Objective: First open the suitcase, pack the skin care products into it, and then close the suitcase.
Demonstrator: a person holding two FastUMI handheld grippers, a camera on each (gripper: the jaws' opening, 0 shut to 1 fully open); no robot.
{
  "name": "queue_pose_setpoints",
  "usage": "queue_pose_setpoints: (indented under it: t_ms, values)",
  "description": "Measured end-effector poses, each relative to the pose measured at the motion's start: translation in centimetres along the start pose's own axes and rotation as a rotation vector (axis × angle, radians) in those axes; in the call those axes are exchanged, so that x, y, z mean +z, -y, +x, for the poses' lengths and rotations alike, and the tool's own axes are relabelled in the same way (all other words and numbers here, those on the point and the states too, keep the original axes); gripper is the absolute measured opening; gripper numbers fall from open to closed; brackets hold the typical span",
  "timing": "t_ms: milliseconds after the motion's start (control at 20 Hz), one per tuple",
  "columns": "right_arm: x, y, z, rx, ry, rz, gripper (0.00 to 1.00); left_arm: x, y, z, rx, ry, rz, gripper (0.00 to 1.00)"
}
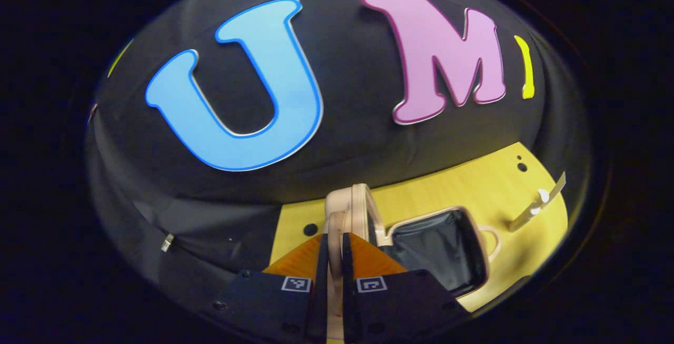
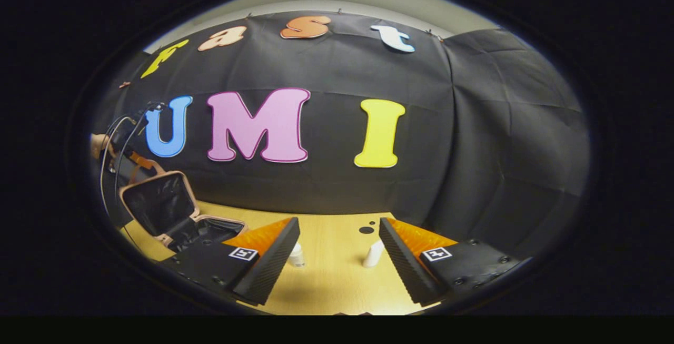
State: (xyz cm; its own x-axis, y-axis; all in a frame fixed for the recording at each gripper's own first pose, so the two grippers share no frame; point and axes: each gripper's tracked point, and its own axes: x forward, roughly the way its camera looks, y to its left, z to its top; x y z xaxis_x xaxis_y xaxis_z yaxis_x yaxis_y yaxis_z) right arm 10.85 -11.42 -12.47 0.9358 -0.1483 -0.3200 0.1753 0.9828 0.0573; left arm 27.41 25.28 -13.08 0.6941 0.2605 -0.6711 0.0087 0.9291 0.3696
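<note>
Now left gripper (image 1: 333, 259) clamps suitcase (image 1: 447, 249) lid edge (upright); right gripper (image 2: 339, 252) fingers apart.

A black cloth wall (image 2: 337, 180), creased and seamed, is hung behind a pale yellow wooden table (image 2: 331, 275). Dark round holes (image 2: 366, 229) are seen in the tabletop near its far edge. Above the cloth, a strip of pale plain wall (image 2: 337, 4) is lit evenly.

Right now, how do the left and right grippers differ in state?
The left gripper is shut on the suitcase lid edge, its fingers nearly together; the right gripper is open and holds nothing. The left is at the suitcase; the right hangs above the table, framing two bottles.
</note>
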Motion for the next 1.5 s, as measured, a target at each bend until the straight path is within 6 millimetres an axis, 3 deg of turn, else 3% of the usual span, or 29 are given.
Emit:
queue_pose_setpoints:
  t_ms: [200,300,350,650,800,850,900,1000,1100,1200,1250,1350,1400,1500]
  values:
    - [-0.5,-2.5,-0.1,-0.015,-0.012,0.026,0.97,-4.8,-5.2,5.0,0.070,0.001,0.009,0.17]
    - [-1.0,-3.2,-0.2,-0.034,-0.023,0.009,0.97,-8.2,-8.2,7.4,0.115,-0.036,0.025,0.17]
    - [-1.1,-3.5,-0.6,-0.044,-0.023,0.011,0.97,-9.9,-8.7,8.6,0.123,-0.052,0.032,0.17]
    - [-2.4,-3.9,-3.0,-0.131,-0.033,-0.026,0.93,-18.8,-9.4,16.6,0.087,-0.141,-0.007,0.17]
    - [-3.2,-3.8,-4.1,-0.153,-0.046,-0.068,0.97,-21.8,-8.7,19.2,0.042,-0.183,-0.029,0.18]
    - [-3.5,-3.8,-4.3,-0.154,-0.052,-0.084,0.92,-22.7,-8.6,19.5,0.027,-0.186,-0.024,0.18]
    - [-3.7,-4.0,-4.3,-0.147,-0.054,-0.090,0.97,-22.9,-8.3,19.9,0.022,-0.180,-0.021,0.18]
    - [-4.2,-4.4,-4.3,-0.139,-0.060,-0.080,0.93,-23.1,-9.4,19.9,0.070,-0.162,-0.029,0.20]
    - [-4.8,-4.5,-3.9,-0.126,-0.074,-0.060,0.97,-21.8,-9.1,19.1,0.074,-0.116,-0.062,0.24]
    - [-4.7,-4.6,-3.6,-0.121,-0.072,-0.037,0.97,-19.2,-8.8,16.8,0.073,-0.051,-0.080,0.45]
    - [-4.4,-4.4,-3.4,-0.127,-0.062,-0.032,0.97,-17.4,-7.9,15.5,0.061,-0.001,-0.093,0.53]
    - [-4.3,-3.5,-3.0,-0.130,-0.051,-0.016,0.97,-13.6,-4.7,12.8,0.026,0.109,-0.123,0.87]
    - [-4.5,-3.0,-2.8,-0.132,-0.052,-0.009,0.97,-11.6,-3.0,10.9,-0.002,0.159,-0.146,1.00]
    - [-5.0,-1.2,-2.3,-0.145,-0.051,-0.005,0.97,-8.1,1.6,7.0,-0.054,0.257,-0.194,0.98]
